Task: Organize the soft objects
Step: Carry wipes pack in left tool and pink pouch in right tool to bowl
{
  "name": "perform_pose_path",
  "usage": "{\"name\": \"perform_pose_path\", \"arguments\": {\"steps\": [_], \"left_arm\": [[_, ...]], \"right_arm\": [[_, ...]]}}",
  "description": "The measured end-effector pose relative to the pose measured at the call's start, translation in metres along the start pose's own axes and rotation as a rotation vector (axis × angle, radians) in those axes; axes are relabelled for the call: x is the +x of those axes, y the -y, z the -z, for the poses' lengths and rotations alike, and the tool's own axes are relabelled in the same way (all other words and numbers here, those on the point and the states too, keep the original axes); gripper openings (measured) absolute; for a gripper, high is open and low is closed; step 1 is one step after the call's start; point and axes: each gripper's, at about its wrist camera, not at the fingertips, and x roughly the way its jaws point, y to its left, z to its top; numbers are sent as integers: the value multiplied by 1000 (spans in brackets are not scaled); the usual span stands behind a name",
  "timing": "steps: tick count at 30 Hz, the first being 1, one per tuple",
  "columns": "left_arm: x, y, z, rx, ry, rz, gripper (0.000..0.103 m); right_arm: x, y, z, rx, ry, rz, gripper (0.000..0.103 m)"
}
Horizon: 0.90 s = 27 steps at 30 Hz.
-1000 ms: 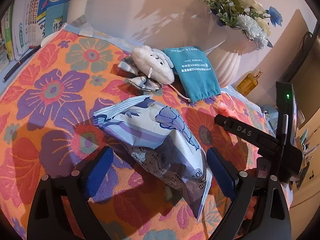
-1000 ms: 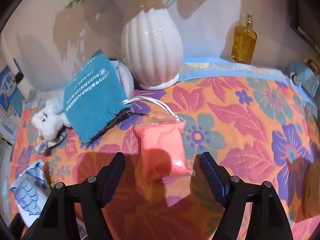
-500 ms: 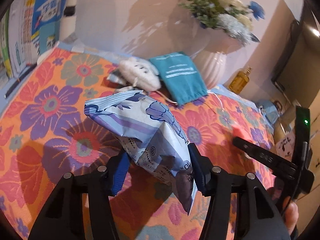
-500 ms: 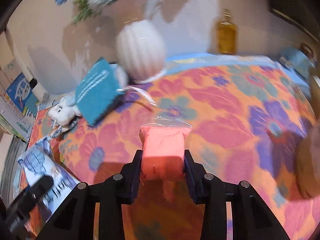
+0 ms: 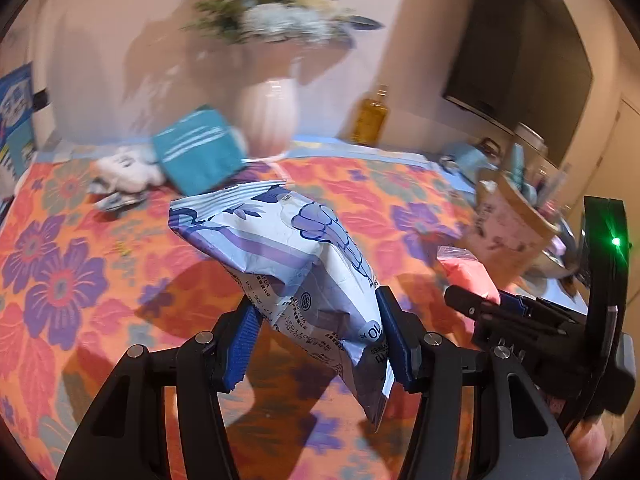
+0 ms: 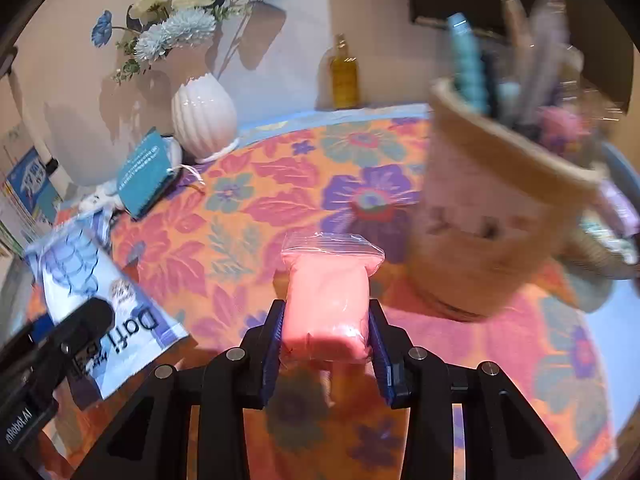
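Floral tablecloth (image 5: 60, 280), wall behind. Left gripper (image 5: 316, 336) clamped on blue-white wipes pack (image 5: 288, 248), held above the cloth. Right gripper (image 6: 326, 344) clamped on pink bagged lump (image 6: 326, 300), airborne; beige pen basket (image 6: 492, 220) near its right, bare cloth ahead-left.

Floral cloth (image 6: 280, 184) in orange, pink and purple covered the tabletop; a white ribbed vase (image 6: 204, 116) of blue and cream flowers (image 6: 172, 28) and an amber glass bottle (image 6: 344, 76) stood by the wall; a beige pen holder (image 6: 492, 216) stood at right; books (image 6: 28, 184) at left.
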Motion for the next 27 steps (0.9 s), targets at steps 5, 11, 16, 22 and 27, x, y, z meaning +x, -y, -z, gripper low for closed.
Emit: {"name": "perform_pose_path", "arguments": {"steps": [5, 11, 16, 22, 27], "left_arm": [[-10, 40, -2, 50, 1, 43, 54], [-13, 89, -2, 107, -4, 110, 54], [-3, 134, 4, 185, -31, 158, 54], [16, 177, 6, 253, -72, 233, 53], [26, 199, -2, 279, -83, 273, 50]], "right_arm": [[-25, 23, 10, -4, 25, 44, 38], [-49, 60, 19, 22, 35, 86, 38], [-61, 95, 23, 68, 45, 118, 38], [-72, 131, 24, 130, 64, 166, 38], [-82, 159, 21, 175, 81, 204, 38]]}}
